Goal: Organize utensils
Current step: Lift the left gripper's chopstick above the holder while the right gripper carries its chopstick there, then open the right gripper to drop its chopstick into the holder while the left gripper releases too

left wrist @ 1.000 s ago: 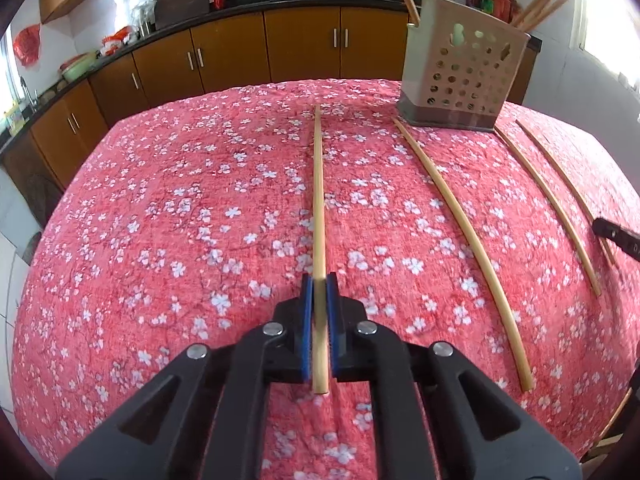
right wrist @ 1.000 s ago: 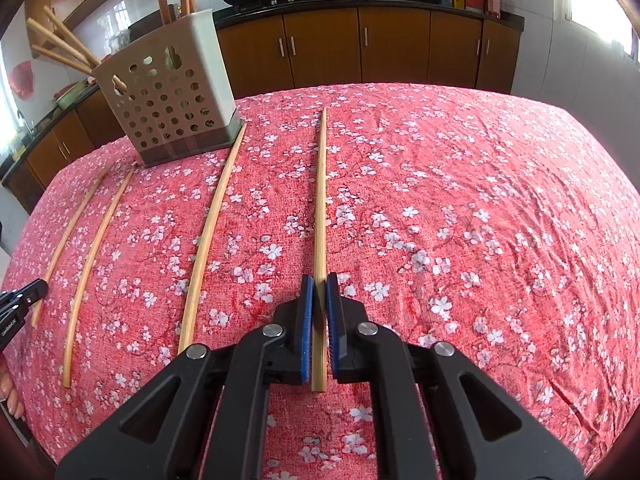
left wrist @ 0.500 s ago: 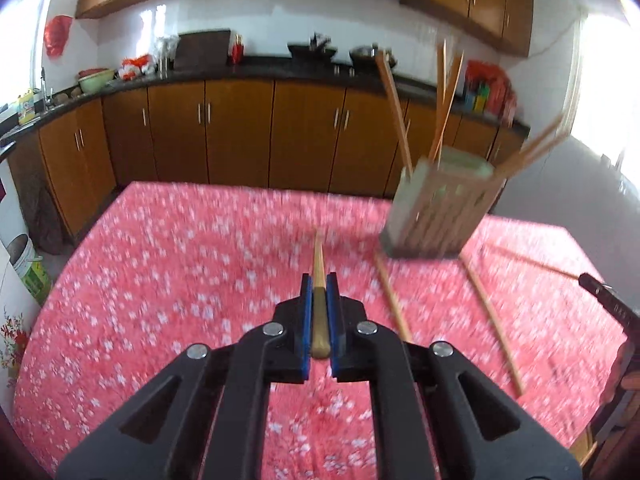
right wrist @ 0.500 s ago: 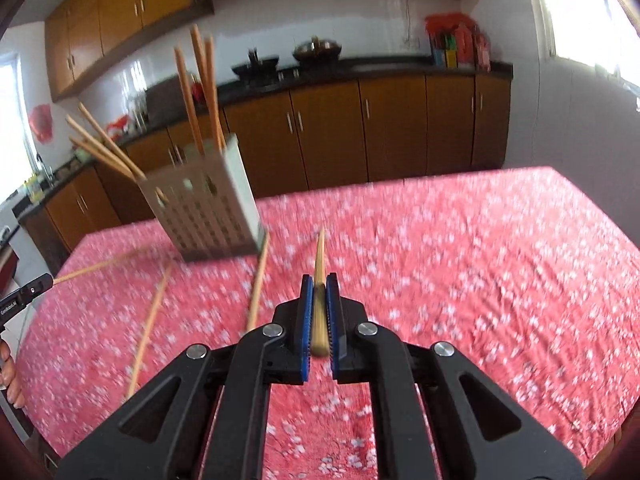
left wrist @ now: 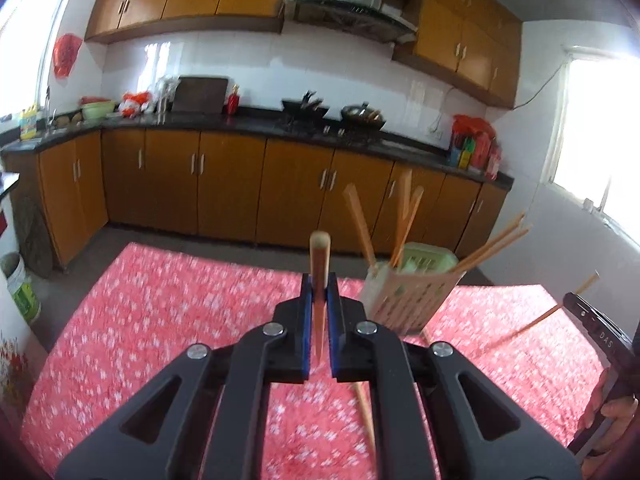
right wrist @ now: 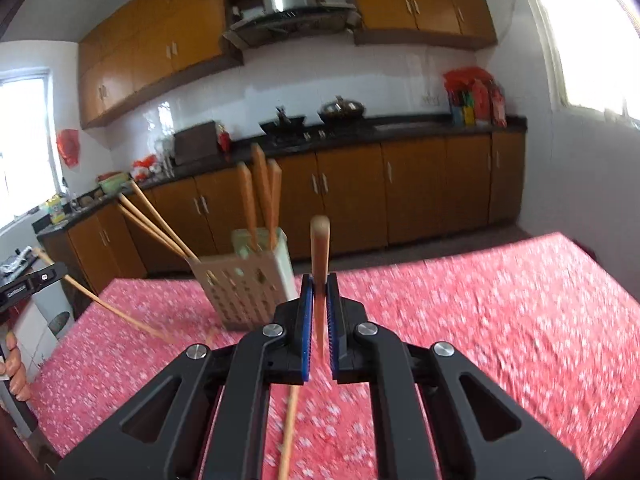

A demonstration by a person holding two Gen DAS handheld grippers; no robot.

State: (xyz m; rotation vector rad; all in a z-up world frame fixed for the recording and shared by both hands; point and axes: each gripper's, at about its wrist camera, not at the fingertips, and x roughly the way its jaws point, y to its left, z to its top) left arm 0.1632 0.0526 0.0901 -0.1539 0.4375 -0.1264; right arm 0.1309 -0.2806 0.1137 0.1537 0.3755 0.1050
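Observation:
My left gripper (left wrist: 319, 288) is shut on a wooden chopstick (left wrist: 319, 264) that points forward and up, lifted off the red floral tablecloth (left wrist: 160, 320). My right gripper (right wrist: 319, 288) is shut on another wooden chopstick (right wrist: 319, 256), also raised. The perforated beige utensil holder (left wrist: 408, 300) stands ahead to the right in the left wrist view, and ahead to the left in the right wrist view (right wrist: 248, 292). It holds several chopsticks. Each gripper appears at the edge of the other's view with its chopstick.
Loose chopsticks lie on the cloth near the holder (left wrist: 366, 412) (right wrist: 288, 432). Brown kitchen cabinets (left wrist: 224, 184) and a black counter with woks run along the far wall. A bucket (left wrist: 22, 292) stands on the floor at the left.
Both grippers have lifted their chopsticks off the cloth and tilted upward. The table has dropped low in both views and the kitchen wall now fills them.

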